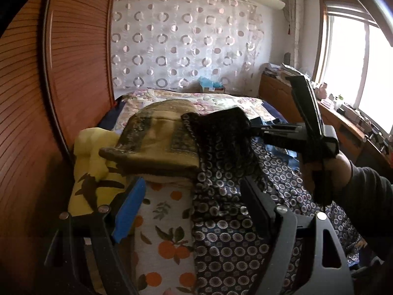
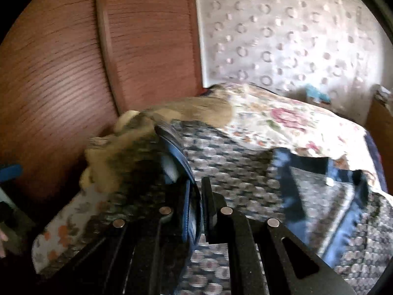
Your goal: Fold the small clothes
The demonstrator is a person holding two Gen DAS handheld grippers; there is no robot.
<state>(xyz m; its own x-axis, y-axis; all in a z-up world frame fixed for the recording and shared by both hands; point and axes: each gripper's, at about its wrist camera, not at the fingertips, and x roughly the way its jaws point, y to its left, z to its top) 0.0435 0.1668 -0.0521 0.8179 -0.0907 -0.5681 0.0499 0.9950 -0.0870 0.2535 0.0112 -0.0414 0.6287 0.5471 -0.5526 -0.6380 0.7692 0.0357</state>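
Observation:
A dark navy garment with small ring prints (image 1: 228, 221) lies over a pile of folded clothes on the bed. My left gripper (image 1: 194, 196) is open, its blue-padded finger (image 1: 129, 211) over the orange-print cloth (image 1: 164, 236) and the other finger on the navy garment. My right gripper (image 1: 248, 129) is shut on a raised fold of the navy garment and holds it over the pile. In the blurred right wrist view the right gripper (image 2: 200, 196) pinches dark cloth, with the navy garment (image 2: 245, 162) spread below.
A khaki folded piece (image 1: 159, 137) tops the pile, with a yellow cloth (image 1: 93, 167) beside it. A wooden headboard (image 1: 73, 73) stands left. A floral bedspread (image 1: 208, 100) covers the bed. A desk with clutter (image 1: 348, 118) runs under the window at the right.

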